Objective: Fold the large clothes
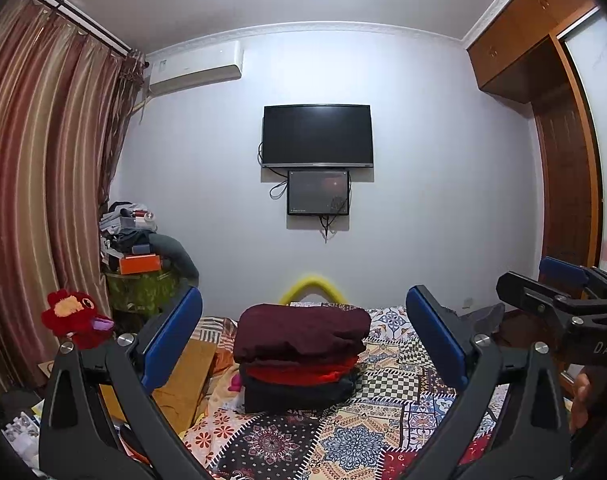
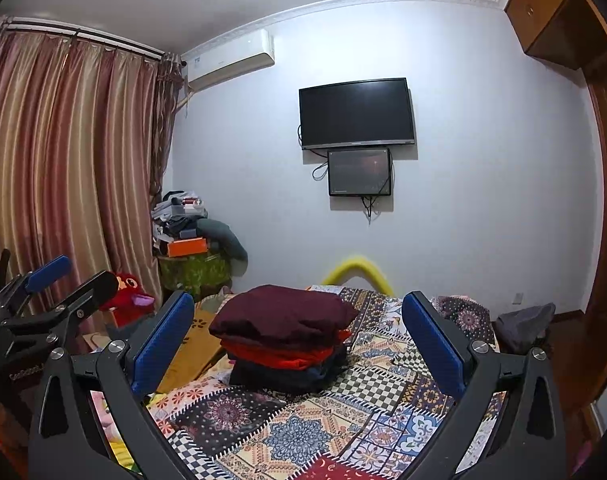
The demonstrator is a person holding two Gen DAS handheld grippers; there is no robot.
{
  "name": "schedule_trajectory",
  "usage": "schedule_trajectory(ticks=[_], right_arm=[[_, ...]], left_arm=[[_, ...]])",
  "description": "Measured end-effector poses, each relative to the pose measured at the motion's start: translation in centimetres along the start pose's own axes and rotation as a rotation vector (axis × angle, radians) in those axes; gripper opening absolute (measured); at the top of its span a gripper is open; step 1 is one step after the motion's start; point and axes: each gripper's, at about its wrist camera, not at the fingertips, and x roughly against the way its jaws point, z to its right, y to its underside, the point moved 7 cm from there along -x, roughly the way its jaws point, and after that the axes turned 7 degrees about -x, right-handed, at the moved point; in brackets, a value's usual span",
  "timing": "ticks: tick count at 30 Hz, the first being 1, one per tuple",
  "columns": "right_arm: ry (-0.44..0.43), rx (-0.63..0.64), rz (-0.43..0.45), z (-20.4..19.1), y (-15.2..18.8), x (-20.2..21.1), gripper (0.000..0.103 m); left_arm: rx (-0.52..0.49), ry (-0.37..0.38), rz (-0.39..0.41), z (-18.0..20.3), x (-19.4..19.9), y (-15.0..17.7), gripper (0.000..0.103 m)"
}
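A stack of folded clothes (image 1: 301,356) lies on the patchwork bedspread (image 1: 343,440): a maroon garment on top, a red one under it, a dark one at the bottom. It also shows in the right wrist view (image 2: 283,336). My left gripper (image 1: 303,332) is open and empty, held above the bed with the stack beyond its blue pads (image 1: 171,340). My right gripper (image 2: 299,340) is open and empty too, with the stack beyond it. The right gripper shows at the right edge of the left wrist view (image 1: 559,288); the left shows at the left edge of the right wrist view (image 2: 59,284).
A red plush toy (image 1: 77,318) and a cardboard piece (image 1: 183,384) lie left of the bed. A cluttered green stand (image 1: 143,284) stands by striped curtains (image 1: 43,180). A TV (image 1: 317,136) hangs on the far wall. A wooden wardrobe (image 1: 563,152) is on the right.
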Motion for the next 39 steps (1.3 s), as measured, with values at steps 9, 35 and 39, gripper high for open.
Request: schedule_trajectory(ticks=[9, 35, 39], right_arm=[[0.0, 0.014, -0.009, -0.1, -0.2, 0.3, 0.103], [0.016, -0.016, -0.029, 0.7, -0.6, 0.0, 0.103], [0.022, -0.01, -0.025, 0.6, -0.6, 0.1, 0.103]], left_arm=[[0.004, 0.0, -0.024, 0.1, -0.9, 0.5, 0.103], [0.034, 0.036, -0.069, 0.0, -2.3, 1.5, 0.103], [0.044, 0.048, -0.073, -0.1, -2.4, 1.6, 0.103]])
